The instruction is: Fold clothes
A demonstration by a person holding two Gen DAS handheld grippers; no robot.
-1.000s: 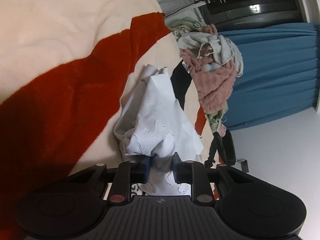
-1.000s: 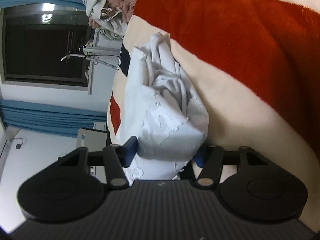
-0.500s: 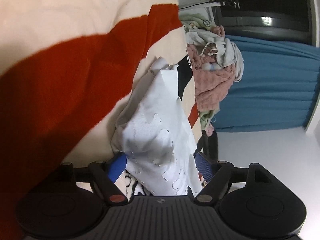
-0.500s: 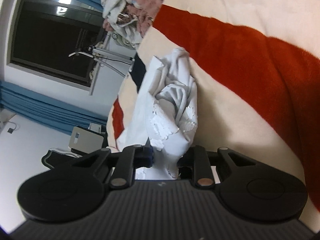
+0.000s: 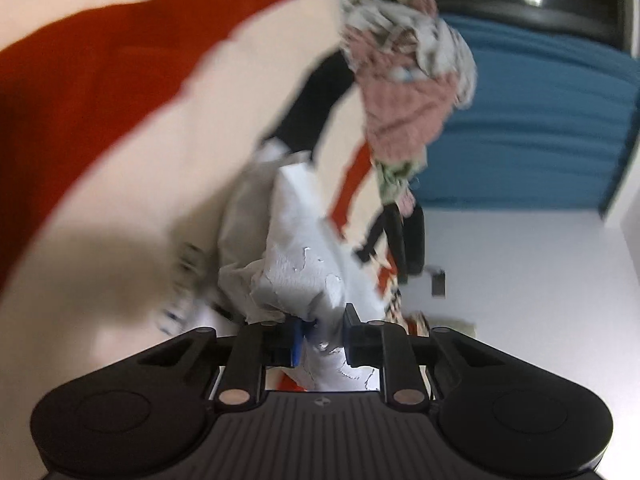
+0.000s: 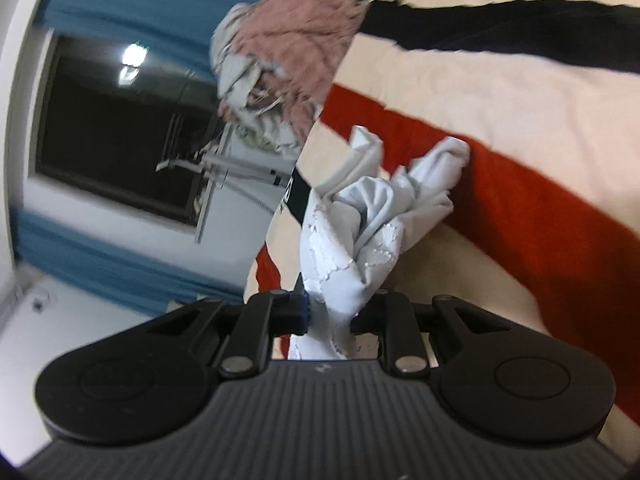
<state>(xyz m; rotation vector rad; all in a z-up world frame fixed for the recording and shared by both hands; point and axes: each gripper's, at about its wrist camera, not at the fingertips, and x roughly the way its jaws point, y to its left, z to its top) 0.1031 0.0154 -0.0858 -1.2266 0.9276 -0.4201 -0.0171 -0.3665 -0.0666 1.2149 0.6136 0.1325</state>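
A crumpled pale grey garment (image 5: 296,256) with a cracked white print lies bunched on a striped cream, red and black blanket (image 5: 120,128). My left gripper (image 5: 320,336) is shut on one end of the cloth, which is pinched between its blue-padded fingers. In the right wrist view the same pale grey garment (image 6: 360,232) rises from the blanket (image 6: 520,92) in twisted folds, and my right gripper (image 6: 330,316) is shut on its other end. Both views are tilted and partly blurred.
A heap of other clothes (image 5: 404,92), pink, grey and green, sits at the far end of the blanket (image 6: 280,64). Behind it hang blue curtains (image 5: 520,128) beside a dark window (image 6: 120,132). A metal rack (image 6: 224,172) stands by the window.
My left gripper opened and then shut again on the garment. My right gripper shut on its end of the cloth. Both views have swung, and the garment now stands more bunched off the blanket.
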